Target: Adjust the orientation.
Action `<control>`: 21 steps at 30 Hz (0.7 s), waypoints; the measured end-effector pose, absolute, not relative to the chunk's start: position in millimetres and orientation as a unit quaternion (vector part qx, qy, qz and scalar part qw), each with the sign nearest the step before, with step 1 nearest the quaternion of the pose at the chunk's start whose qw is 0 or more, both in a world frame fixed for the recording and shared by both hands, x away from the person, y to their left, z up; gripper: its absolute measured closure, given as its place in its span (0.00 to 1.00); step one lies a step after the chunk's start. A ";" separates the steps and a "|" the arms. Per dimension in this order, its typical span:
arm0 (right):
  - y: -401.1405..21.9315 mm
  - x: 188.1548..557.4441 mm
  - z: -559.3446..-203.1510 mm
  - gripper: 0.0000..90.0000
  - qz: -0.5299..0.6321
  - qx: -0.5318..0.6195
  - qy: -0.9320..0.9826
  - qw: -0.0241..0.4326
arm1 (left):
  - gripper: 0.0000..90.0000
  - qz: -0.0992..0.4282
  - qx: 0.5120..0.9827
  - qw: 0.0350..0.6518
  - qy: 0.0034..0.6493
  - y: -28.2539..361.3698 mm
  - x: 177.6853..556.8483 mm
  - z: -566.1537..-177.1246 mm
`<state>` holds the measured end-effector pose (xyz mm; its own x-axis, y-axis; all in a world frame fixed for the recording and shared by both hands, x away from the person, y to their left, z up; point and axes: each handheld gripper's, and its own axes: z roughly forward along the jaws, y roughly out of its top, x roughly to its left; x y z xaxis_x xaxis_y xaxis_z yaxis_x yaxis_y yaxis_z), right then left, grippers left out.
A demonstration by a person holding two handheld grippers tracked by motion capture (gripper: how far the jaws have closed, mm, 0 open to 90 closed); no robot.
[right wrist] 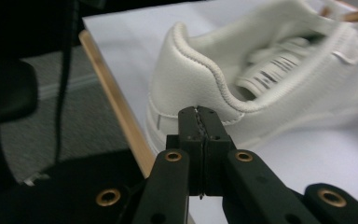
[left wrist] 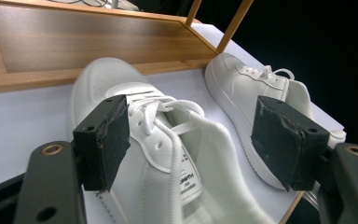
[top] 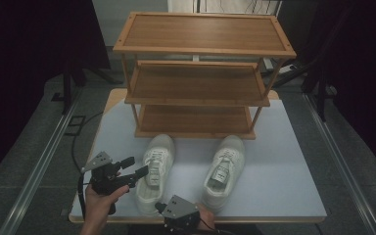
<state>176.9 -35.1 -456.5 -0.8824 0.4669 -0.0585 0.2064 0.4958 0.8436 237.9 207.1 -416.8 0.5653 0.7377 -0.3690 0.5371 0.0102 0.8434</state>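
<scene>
Two white shoes sit side by side on the pale table [top: 284, 166], in the lower middle of the high view. The left shoe [top: 154, 169] and the right shoe [top: 223, 169] both run long from bottom to top of the frame, toes pointing up at the wooden rack [top: 200, 73] and heels near the table's bottom edge. The left gripper [top: 134, 167] at lower left has its jaws wide apart, one on each side of the left shoe's opening, not pressing it. The right gripper [right wrist: 199, 122] has its jaws pressed together on nothing, just behind a shoe's heel.
</scene>
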 end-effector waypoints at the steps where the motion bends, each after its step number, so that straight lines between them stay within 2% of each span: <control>1: -31.9 177.7 -457.8 0.97 0.469 0.195 0.851 0.134 | 0.31 0.092 0.697 0.544 0.459 207.6 238.1 -417.6; 9: -24.8 183.3 -464.6 0.94 0.483 0.177 0.852 0.101 | 0.31 0.093 0.700 0.535 0.465 205.9 239.7 -422.3; 15: -47.8 185.6 -453.2 0.87 0.502 0.195 0.836 0.106 | 0.32 0.094 0.699 0.533 0.468 206.9 240.7 -425.2; 21: -105.7 188.4 -427.3 0.68 0.539 0.246 0.794 0.135 | 0.32 0.094 0.685 0.537 0.483 206.4 243.1 -430.0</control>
<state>188.4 -105.7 -427.3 -0.8427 0.5359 0.0508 0.2456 0.2987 0.9222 243.1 206.4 -430.0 0.5150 0.7632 -0.3902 0.5619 0.0432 0.8261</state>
